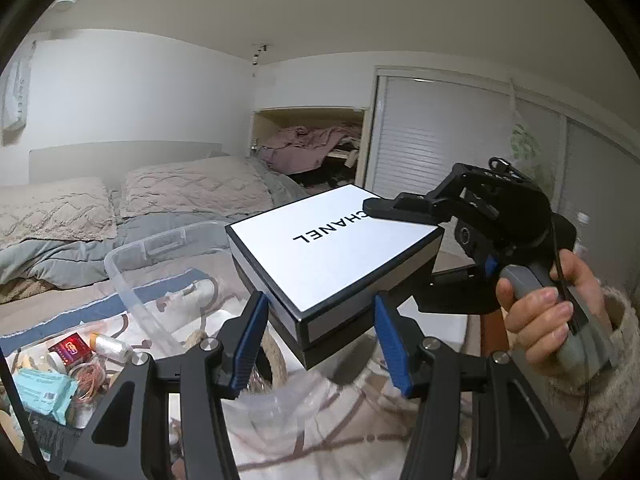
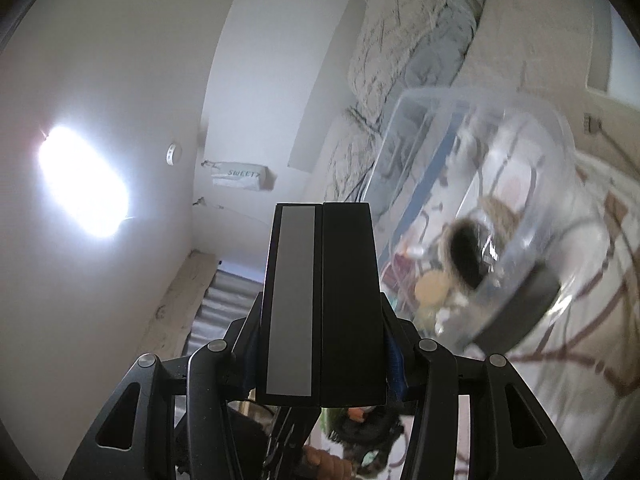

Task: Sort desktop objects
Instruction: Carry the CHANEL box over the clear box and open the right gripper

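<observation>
Along the far wall, a bed (image 1: 192,196) with two quilted pillows and a rumpled grey duvet. Beyond its foot, an open closet shelf (image 1: 308,144) stuffed with pink bedding.

Nearer, a table under a patterned cloth (image 1: 320,420), beige and white with brown lines. On that cloth, left of centre, a clear plastic bin (image 1: 132,264), open at the top, upright, see-through to the cloth beneath. Blurred in the right wrist view, with a dark round opening of some woven thing just beside it.

Lifted clear of the table, in mid-air to the right of the bin: a flat black box with a white lid (image 1: 332,256), lettered CHANEL, roughly level, one corner pointing at the left wrist camera.

Clenched on the far right side of that box, the right gripper (image 2: 324,348): one black finger flat on the lid over the first letters, the other under the base, the box edge-on between the pads in its own camera. Around its grey handle, a hand (image 1: 548,312) in a fuzzy cream sleeve (image 1: 616,360).

Below the box's near corner, the left gripper (image 1: 320,344), blue pads set apart on either side of that corner; pressing on it or just short of it, cannot tell.

At the lower left, a heap of small things: a teal packet (image 1: 44,396), a red carton (image 1: 70,350), a silver thread spool (image 1: 110,344).
</observation>
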The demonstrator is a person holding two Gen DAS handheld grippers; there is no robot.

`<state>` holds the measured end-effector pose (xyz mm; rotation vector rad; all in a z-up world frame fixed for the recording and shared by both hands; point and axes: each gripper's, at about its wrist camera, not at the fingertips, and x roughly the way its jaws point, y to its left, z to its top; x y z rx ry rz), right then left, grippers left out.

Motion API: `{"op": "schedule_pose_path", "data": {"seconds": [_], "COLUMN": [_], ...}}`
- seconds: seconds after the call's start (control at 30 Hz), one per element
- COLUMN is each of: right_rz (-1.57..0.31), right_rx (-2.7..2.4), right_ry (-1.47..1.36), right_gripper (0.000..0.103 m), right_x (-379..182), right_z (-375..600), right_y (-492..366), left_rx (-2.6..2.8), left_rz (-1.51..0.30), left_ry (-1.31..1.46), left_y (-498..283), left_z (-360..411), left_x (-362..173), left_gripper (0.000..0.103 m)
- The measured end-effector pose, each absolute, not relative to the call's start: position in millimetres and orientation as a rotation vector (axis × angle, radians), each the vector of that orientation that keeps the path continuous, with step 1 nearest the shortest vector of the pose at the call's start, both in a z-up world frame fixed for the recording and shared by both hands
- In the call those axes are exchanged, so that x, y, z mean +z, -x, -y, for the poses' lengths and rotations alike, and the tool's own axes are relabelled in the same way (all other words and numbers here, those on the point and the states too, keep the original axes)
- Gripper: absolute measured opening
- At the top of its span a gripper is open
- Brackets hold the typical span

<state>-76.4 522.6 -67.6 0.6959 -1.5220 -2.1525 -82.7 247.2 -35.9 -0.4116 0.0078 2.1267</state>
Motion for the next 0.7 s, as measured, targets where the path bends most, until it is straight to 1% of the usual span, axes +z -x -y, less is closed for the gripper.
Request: {"op": "schedule_pose_path", "data": {"seconds": [0.1,0.13,0.17,0.2,0.23,0.3,0.37,0.47,0.57,0.7], "right_rz": [1.505,1.501,1.503,1.512,1.52,1.561,1.559,1.454,1.268,0.948], "right_rx": [-2.206,-2.232,-2.249,-2.268,-2.277,-2.294,-2.359,-2.524,-2.685,-2.852], "right_ry": [-0.705,-0.712,-0.715,-0.718,-0.721,-0.734,-0.76,-0.82,-0.905,-1.067], "right_gripper": [0.05,0.05,0.05,0.05,0.05,0.05,0.05,0.05,0.05,0.05], "right_x": [-63.3,-62.4,-62.2,-63.1,-62.8,-67.7,-68.3,-63.6,-54.1,-49.1], "right_z": [-528.0,-532.1,-535.8,-540.0,-543.5,-556.3,-567.3,-576.3,-571.3,-548.4], "right_y": [87.7,92.9,96.2,99.6,102.5,111.2,116.5,125.4,134.0,153.1], "left_rx": [2.155,2.16,2.168,2.181,2.193,2.21,2.235,2.262,2.298,2.322], "left_rz": [0.037,0.055,0.077,0.093,0.114,0.133,0.151,0.18,0.171,0.155], "left_ry": [0.425,0.439,0.459,0.475,0.483,0.473,0.487,0.52,0.547,0.579], "left_y": [96.0,100.3,105.4,109.1,111.7,113.7,117.3,120.1,115.6,104.5], "left_z": [-254.9,-256.5,-257.0,-256.1,-250.9,-240.7,-225.9,-203.0,-185.0,-165.5], "left_x": [-37.8,-39.2,-41.4,-43.0,-46.4,-49.5,-54.0,-59.9,-64.8,-73.9], "left_gripper": [0.054,0.056,0.068,0.076,0.081,0.081,0.081,0.081,0.081,0.081]}}
